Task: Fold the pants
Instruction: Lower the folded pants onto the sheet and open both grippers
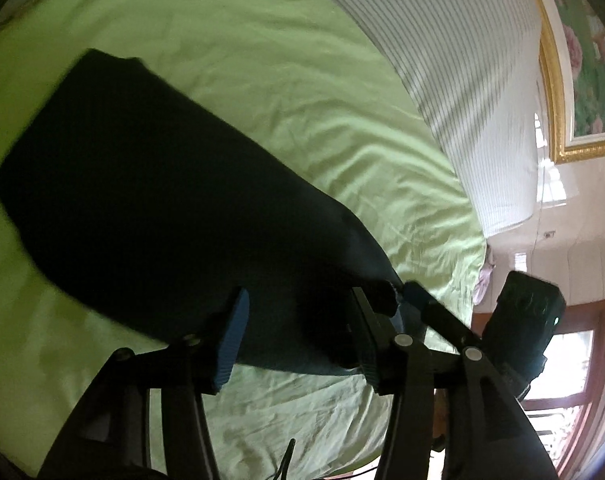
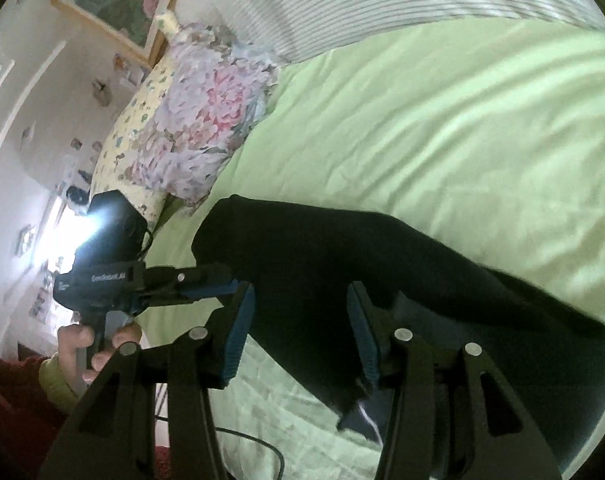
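Dark pants [image 1: 150,208] lie on the light green bed sheet [image 1: 302,80], stretching from the far left toward me. My left gripper [image 1: 298,340] is open, its blue pads [image 1: 232,344] spread wide just above the near end of the pants. The right gripper [image 1: 406,296] shows to its right, at the same near edge of the cloth. In the right wrist view the pants [image 2: 362,264] run from the centre to the lower right, and my right gripper [image 2: 300,332] is open over them. The left gripper [image 2: 206,286] shows at the left, by the pants' end.
A striped white cover [image 1: 454,72] lies along the far side of the bed. A floral pillow [image 2: 198,120] sits at the head. A gold-framed picture [image 1: 558,92] hangs on the wall. A cable [image 2: 254,448] trails near the bed's front edge.
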Action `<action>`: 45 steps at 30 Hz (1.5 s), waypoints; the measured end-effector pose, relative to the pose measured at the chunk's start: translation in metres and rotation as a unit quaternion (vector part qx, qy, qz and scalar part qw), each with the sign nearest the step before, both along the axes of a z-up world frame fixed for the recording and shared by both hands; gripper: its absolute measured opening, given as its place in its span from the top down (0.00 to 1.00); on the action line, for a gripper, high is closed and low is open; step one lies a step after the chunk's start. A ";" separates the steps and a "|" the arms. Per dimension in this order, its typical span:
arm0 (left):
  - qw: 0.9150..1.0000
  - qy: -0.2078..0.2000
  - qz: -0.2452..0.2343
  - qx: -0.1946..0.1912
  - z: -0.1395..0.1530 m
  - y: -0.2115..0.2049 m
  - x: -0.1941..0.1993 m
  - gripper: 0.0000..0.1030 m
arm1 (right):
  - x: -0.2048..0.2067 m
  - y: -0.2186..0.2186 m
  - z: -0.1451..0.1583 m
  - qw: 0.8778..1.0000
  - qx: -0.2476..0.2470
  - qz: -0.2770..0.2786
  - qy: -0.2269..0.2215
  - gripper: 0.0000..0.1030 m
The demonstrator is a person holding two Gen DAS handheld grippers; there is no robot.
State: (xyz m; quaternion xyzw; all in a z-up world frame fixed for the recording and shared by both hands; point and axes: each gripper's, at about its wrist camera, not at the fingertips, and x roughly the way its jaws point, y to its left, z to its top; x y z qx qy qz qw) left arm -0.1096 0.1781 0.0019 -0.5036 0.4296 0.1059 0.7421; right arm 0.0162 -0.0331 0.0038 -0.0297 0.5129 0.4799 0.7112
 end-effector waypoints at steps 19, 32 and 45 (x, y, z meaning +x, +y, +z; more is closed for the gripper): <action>0.992 0.059 0.113 0.000 -0.015 0.048 -0.083 0.39 | 0.017 0.138 -0.019 0.988 -0.059 0.143 -0.019 0.48; 0.986 0.062 0.147 -0.053 -0.054 0.066 -0.099 0.38 | 0.019 0.218 -0.055 0.956 -0.121 0.266 -0.008 0.48; 0.985 0.050 0.164 -0.034 -0.064 0.078 -0.084 0.61 | 0.016 0.270 -0.094 0.924 -0.170 0.341 0.019 0.62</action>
